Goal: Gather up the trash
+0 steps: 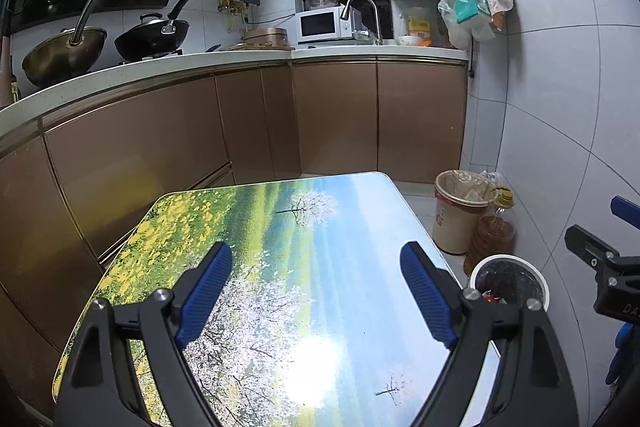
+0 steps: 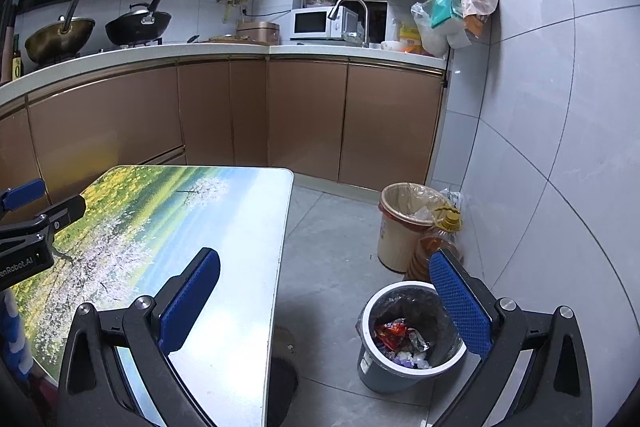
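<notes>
A small grey bin with a white rim [image 2: 404, 343] stands on the floor right of the table; inside lie a red wrapper [image 2: 394, 333] and other crumpled trash. The same bin [image 1: 509, 281] shows in the left wrist view. My right gripper [image 2: 326, 297] hangs open above the table's right edge and the bin, nothing between its blue pads. My left gripper [image 1: 316, 293] is open over the tabletop, also empty. The table [image 1: 352, 211] carries a printed landscape of blossom trees, and I see no trash on it. The right gripper's body [image 1: 604, 267] shows at the right edge of the left wrist view.
A beige bin with a plastic liner [image 2: 404, 223] and a cooking-oil bottle [image 2: 438, 247] stand beyond the grey bin by the tiled wall. Brown cabinets [image 2: 304, 115] run behind the table, with woks, a microwave and a tap on the counter. Bags hang on the right wall.
</notes>
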A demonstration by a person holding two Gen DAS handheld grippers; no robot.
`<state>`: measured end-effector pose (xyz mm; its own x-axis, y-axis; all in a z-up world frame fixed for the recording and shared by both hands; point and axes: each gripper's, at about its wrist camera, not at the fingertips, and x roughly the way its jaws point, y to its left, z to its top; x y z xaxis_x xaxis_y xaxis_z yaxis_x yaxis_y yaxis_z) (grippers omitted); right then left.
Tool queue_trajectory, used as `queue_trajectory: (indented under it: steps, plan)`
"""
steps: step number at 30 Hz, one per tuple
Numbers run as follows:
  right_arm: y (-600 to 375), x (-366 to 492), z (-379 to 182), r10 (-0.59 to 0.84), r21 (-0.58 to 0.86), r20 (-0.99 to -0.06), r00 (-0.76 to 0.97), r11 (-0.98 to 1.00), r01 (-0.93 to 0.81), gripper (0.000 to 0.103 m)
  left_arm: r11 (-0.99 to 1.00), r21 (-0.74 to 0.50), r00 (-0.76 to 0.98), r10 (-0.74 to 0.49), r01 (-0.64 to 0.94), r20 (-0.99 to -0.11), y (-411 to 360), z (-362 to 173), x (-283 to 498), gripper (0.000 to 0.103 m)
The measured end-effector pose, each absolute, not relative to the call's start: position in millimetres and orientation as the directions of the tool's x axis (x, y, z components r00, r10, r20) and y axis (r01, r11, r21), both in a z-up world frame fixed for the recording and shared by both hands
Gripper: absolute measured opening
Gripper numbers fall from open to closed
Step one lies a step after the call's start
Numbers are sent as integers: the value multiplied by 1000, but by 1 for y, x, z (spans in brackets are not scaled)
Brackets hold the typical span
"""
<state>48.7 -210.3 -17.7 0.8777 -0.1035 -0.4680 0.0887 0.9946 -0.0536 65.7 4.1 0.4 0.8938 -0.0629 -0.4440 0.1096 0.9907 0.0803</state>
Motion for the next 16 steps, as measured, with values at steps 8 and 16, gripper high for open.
queue_trajectory:
  steps: [8,16]
  plan:
    - [-204,59,-23,-110,-73,-482,869,994,85,103,991,87,903,-56,103,-426,8,0,69,86]
    - [-202,70,-28,-111,-82,-495,862,993,81,103,994,72,895,-44,84,-443,16,-8,80,86]
